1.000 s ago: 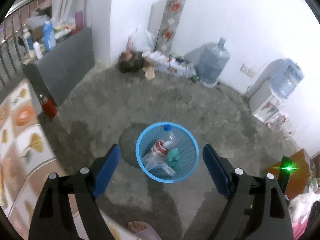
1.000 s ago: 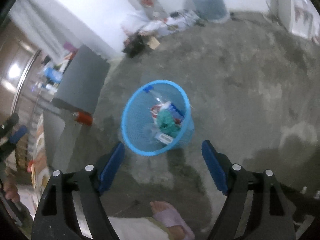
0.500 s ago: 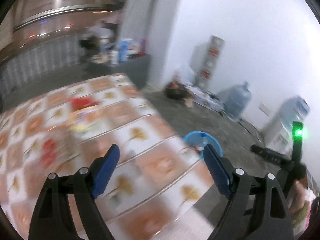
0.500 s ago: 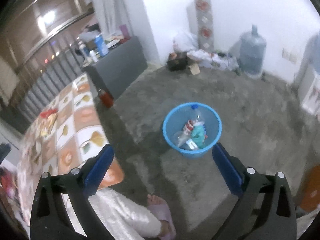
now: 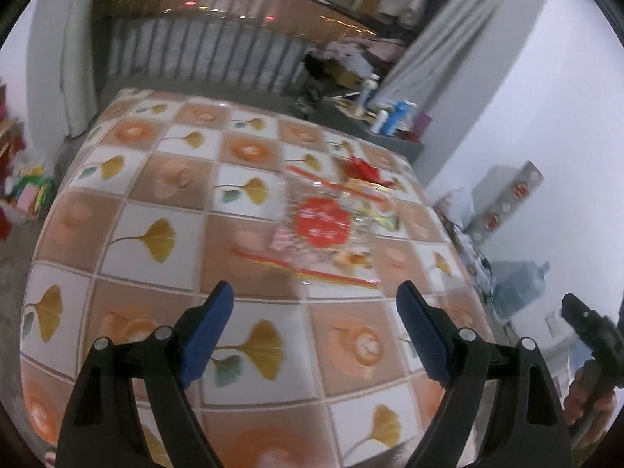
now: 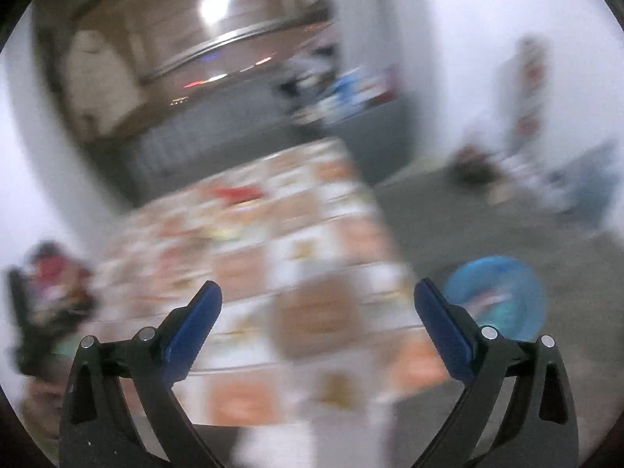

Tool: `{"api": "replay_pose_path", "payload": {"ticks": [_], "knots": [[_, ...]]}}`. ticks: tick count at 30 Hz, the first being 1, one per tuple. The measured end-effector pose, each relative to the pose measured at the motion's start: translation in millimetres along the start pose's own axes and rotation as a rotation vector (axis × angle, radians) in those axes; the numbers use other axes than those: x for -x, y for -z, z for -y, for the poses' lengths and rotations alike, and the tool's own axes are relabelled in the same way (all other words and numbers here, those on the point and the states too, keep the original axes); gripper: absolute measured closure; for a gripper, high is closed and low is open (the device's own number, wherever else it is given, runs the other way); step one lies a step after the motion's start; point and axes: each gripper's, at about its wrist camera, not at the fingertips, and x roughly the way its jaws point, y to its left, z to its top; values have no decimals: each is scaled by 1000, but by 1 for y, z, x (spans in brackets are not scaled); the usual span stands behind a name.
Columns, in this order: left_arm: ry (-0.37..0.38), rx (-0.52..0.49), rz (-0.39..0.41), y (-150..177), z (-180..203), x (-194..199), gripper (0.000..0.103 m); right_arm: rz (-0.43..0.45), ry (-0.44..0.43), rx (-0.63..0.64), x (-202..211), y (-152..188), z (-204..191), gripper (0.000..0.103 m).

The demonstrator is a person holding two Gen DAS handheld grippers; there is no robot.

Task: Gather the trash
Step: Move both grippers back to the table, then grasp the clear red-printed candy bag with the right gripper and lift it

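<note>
Both tongs were wide open and held nothing. The left gripper [image 5: 314, 314] hung over the table [image 5: 128, 249], and the wrappers [image 5: 331, 222] lay just ahead on it. The right gripper [image 6: 316, 312] saw only blur, with the bin [image 6: 503, 296] down on the floor. The thin, slippery wrappers could slide away or fall off the edge

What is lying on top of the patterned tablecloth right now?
On the tablecloth lie a clear wrapper with a red label and a red crumpled piece. Small yellow scraps sit beside them; anything beneath the wrapper stays unreadable.
</note>
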Motion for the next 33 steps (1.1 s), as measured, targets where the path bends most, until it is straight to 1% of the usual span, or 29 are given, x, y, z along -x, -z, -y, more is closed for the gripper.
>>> {"api": "replay_pose_path", "payload": {"ticks": [1,2,3,5,6,8,9,10,11,12,13,14,15,16,17,18,19,20,23,28,31,33], "knots": [[-7,8,3,-1,-5,-1,19,-68,-98,-14,-21,-4,-10,8],[-16,13,7,-3,-10,-2,20,-133,-169,-34,-41,-6,-19,8],[-25,12,7,-5,-12,-5,20,-178,-212,-47,-58,-7,-29,9],[-41,16,7,-9,-19,-9,20,-271,-307,-75,-91,-6,-46,20],[-48,17,7,-11,-22,-11,22,-327,-350,-89,-111,-6,-54,22],[-66,20,-2,-13,-26,-16,28,-392,-411,-100,-141,-5,-68,26],[-72,23,-6,-14,-29,-19,30,-422,-427,-108,-156,-4,-76,27],[-75,27,-11,-15,-31,-21,35,-443,-437,-113,-166,-4,-82,31],[-79,35,-20,-16,-35,-25,38,-471,-454,-115,-182,-4,-87,34],[-78,40,-26,-17,-38,-27,40,-485,-456,-121,-189,-3,-92,35],[-73,46,-33,-18,-40,-29,44,-500,-460,-125,-196,-3,-96,38],[-66,50,-37,-19,-41,-31,47,-520,-466,-129,-207,-1,-100,46],[-62,53,-40,-19,-43,-33,47,-534,-469,-136,-211,0,-103,51],[-58,56,-42,-20,-44,-33,49,-550,-474,-145,-214,1,-104,66],[-52,60,-44,-20,-45,-34,51,-570,-501,-165,-219,4,-104,86],[-49,64,-47,-20,-46,-35,52,-582,-521,-178,-219,3,-104,94],[-47,66,-49,-20,-47,-36,55,-593,-539,-188,-219,4,-103,99],[-45,67,-52,-21,-47,-36,56,-592,-551,-191,-215,5,-101,101],[-42,73,-59,-23,-47,-39,60,-588,-573,-174,-199,4,-92,102],[-20,61,-69,-25,-38,-47,62,-588,-579,-212,-165,4,-46,102],[-8,46,-89,-25,-29,-56,62,-568,-544,-252,-147,10,-11,102],[-4,41,-112,-25,-23,-65,62,-543,-495,-294,-133,17,14,102]]}}
